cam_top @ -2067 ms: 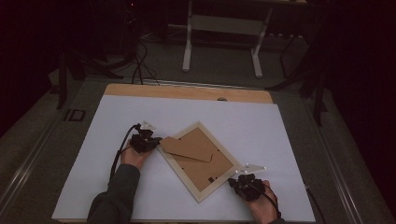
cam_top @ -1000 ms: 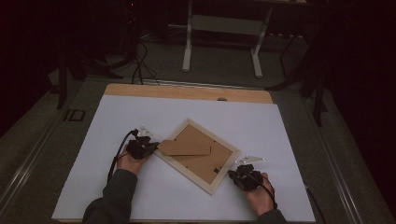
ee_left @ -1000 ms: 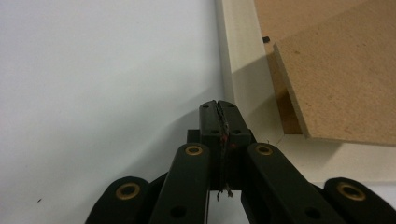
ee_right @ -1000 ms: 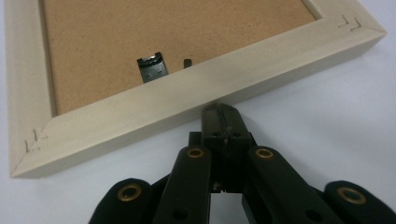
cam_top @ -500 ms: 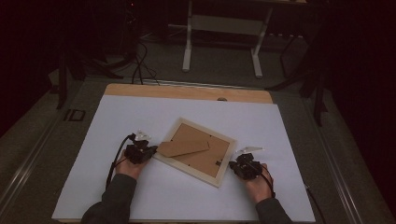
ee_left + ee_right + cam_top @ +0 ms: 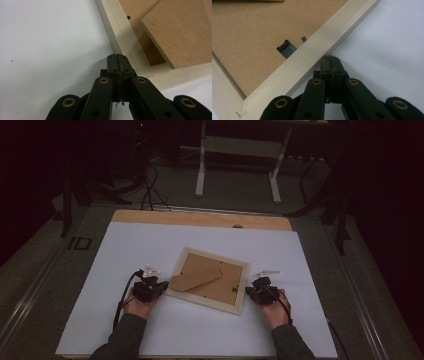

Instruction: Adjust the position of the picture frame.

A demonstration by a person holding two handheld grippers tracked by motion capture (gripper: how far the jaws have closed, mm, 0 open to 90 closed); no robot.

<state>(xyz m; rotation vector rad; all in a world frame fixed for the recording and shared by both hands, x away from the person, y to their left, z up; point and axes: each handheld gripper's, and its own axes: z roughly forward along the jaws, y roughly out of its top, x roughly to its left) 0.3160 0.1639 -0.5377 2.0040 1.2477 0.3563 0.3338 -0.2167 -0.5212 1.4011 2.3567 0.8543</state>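
Observation:
A pale wooden picture frame [image 6: 210, 299] lies face down on the white sheet, its brown backing board [image 6: 212, 277] up and a brown stand flap [image 6: 192, 280] across it. My left gripper [image 6: 159, 287] is shut with nothing in it, its tip against the frame's left edge [image 6: 117, 37]. In the left gripper view the closed jaws [image 6: 117, 58] meet the pale moulding. My right gripper [image 6: 248, 291] is shut too, pressed to the frame's right edge [image 6: 317, 56]. A small metal clip [image 6: 286, 49] sits on the backing near that edge.
The white sheet [image 6: 150, 245] covers a wooden tabletop [image 6: 200, 217] whose far strip shows bare. Cables and a white table leg frame [image 6: 237, 165] stand on the dark floor beyond. Both forearms enter from the bottom edge.
The frame has turned clockwise between the two grippers and now lies closer to square with the table. Both hands slid towards the near edge, the left one inward, staying at the frame's sides.

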